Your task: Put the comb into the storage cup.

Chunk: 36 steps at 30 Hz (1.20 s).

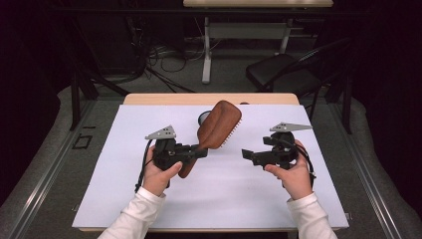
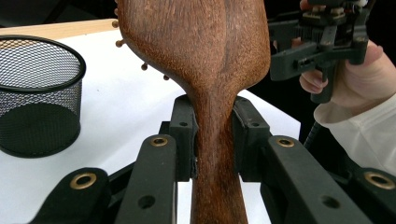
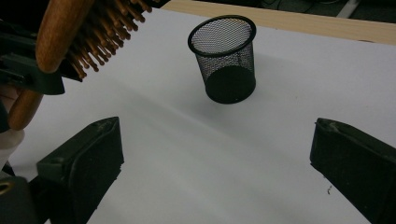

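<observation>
Gripping the reddish-brown wooden hairbrush (image 2: 205, 56) by its handle, the left claw (image 2: 212, 135) is clamped; right claw (image 3: 215, 163) gapes empty.

Wooden hairbrush (image 1: 217, 125): left gripper (image 1: 195, 152) is clamping its handle, head tilting up above white mat (image 1: 149, 199). Right gripper (image 1: 247, 155): hovering apart, jaws empty.
</observation>
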### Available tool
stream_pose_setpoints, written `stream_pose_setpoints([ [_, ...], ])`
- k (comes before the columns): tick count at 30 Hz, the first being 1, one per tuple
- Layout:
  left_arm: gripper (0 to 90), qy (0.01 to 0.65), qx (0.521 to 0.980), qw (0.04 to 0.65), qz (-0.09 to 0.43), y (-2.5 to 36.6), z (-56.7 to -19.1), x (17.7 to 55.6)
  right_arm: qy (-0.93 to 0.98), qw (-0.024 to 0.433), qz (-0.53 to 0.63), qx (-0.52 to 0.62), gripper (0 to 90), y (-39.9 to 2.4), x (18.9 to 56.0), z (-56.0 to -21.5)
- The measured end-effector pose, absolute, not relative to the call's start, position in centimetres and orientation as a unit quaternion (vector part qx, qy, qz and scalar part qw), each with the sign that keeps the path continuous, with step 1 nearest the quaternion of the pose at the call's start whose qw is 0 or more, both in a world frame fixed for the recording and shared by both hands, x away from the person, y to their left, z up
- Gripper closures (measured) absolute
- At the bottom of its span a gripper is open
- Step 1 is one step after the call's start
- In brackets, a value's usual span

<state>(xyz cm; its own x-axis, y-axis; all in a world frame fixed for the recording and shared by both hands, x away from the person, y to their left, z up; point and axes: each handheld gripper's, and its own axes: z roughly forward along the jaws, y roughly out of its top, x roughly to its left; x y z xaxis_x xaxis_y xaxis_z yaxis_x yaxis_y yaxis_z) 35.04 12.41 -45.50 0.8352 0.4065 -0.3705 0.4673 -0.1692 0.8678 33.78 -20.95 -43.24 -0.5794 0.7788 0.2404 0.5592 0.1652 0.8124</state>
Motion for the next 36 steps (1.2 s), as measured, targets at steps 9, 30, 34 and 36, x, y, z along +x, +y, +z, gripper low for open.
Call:
stream_pose_setpoints([
  [9, 73.3, 0.286, 0.765, 0.577, -0.025, 12.4, -45.7, 35.1, 0.745, 0.108, 0.482, 0.449, 2.3, -20.6, 34.5, -42.6],
  [30, 73.3, 0.285, 0.766, 0.576, -0.024, 12.0, -46.6, 35.0, 0.733, 0.006, 0.508, 0.452, 2.4, -20.9, 34.1, -43.1],
  [34, 73.3, 0.285, 0.765, 0.577, -0.026, 11.8, -46.9, 34.9, 0.732, -0.008, 0.509, 0.452, 2.8, -20.7, 34.1, -43.2],
  [36, 73.3, 0.285, 0.766, 0.576, -0.027, 11.7, -47.0, 34.8, 0.732, -0.009, 0.509, 0.453, 3.2, -20.6, 34.2, -43.3],
])
